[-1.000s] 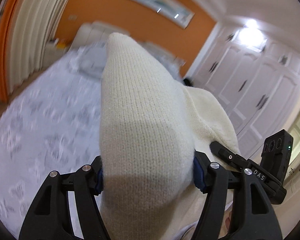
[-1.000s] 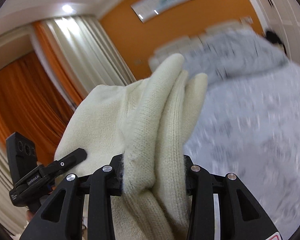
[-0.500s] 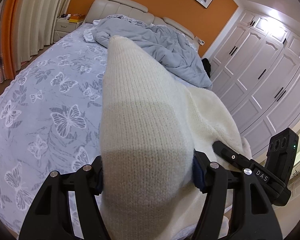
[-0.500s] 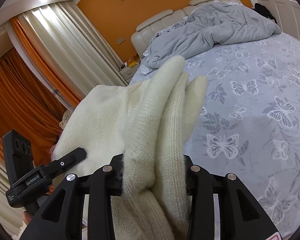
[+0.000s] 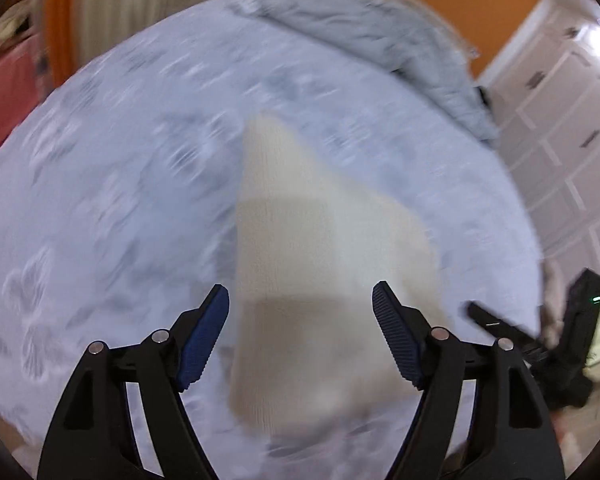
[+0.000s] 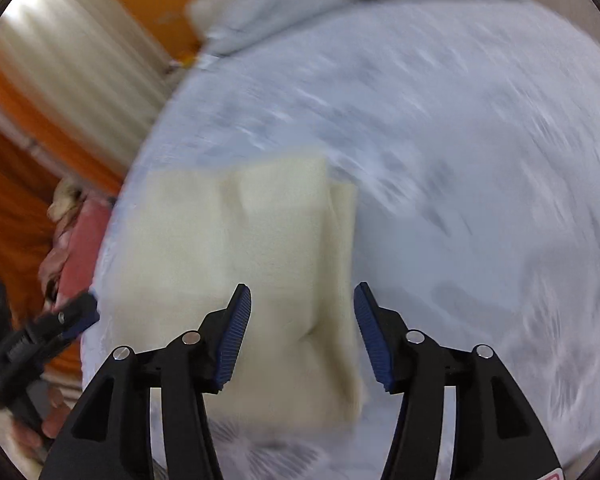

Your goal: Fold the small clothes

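The bed [image 5: 100, 184] is filling both views, its pale blue patterned sheet smeared by motion blur, and a grey quilt [image 5: 364, 36] is lying bunched along its far edge below the orange wall. On the sheet, close to the bed's near edge, the cream knitted garment [image 6: 236, 256] is lying flat in a roughly squared, folded shape, with one narrower layer showing along its right side in the right wrist view. The left gripper [image 5: 300, 308] is hanging just over the garment with its jaws spread wide and nothing between the blue pads [image 5: 204, 336]; the right gripper [image 6: 302, 304] is likewise standing open above the garment's near part, holding nothing. Whether either tool is touching the knit cannot be told through the blur. The garment looks like a soft, thick, light knit that is likely to sag and stretch when lifted by one point, and its rough surface should be giving the ribbed pads good purchase; a sensible hold would be at two corners or along a folded edge, pinching all layers together so the stack is not sliding apart. Judging by its tidy outline, the folding seems near its end. No brand, label or writing is readable in either view.
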Available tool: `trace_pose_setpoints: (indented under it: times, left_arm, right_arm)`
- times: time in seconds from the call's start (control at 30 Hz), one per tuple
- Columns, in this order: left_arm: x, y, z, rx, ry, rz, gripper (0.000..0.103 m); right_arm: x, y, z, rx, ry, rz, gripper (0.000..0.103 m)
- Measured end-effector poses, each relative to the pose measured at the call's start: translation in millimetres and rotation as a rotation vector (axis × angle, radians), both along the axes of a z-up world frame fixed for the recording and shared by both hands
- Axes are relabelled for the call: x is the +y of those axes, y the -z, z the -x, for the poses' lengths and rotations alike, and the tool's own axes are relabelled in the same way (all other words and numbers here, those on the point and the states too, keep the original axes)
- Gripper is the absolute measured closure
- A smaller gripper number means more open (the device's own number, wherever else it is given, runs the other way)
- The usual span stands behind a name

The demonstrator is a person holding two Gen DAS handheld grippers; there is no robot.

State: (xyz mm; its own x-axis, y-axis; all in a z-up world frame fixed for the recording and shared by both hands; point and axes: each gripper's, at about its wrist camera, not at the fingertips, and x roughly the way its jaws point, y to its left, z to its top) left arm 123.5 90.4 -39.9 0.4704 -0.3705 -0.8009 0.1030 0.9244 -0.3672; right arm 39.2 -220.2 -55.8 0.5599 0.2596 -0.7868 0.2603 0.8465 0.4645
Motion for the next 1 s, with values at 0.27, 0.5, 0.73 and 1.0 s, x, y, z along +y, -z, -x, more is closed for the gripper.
trace_pose_setpoints:
  times: [0.27,0.5,0.73,1.0]
  left_arm:
    - [22.5,2.0,-5.3,0.041,-0.058,0.086,0.025]
    - [5.5,5.8,3.2,0.051,-0.041,0.059,0.022]
    - [18.6,10.4,15.1,0.053,-0.069,0.058,0.018]
    - [30.3,37.5,13.5,0.127,-0.104,0.156,0.010]
  right_arm:
    - [9.4,-3.9,-53.6,0.031,-0.082,0.006,0.031]
    - [58.9,9.6,-73.5,0.069,-0.213,0.088,0.077]
    - [34.6,-9.9,-60.1,0.001,-0.185,0.144,0.077]
    - [1.4,25.9,-31.4,0.052,-0.102,-0.054,0.016]
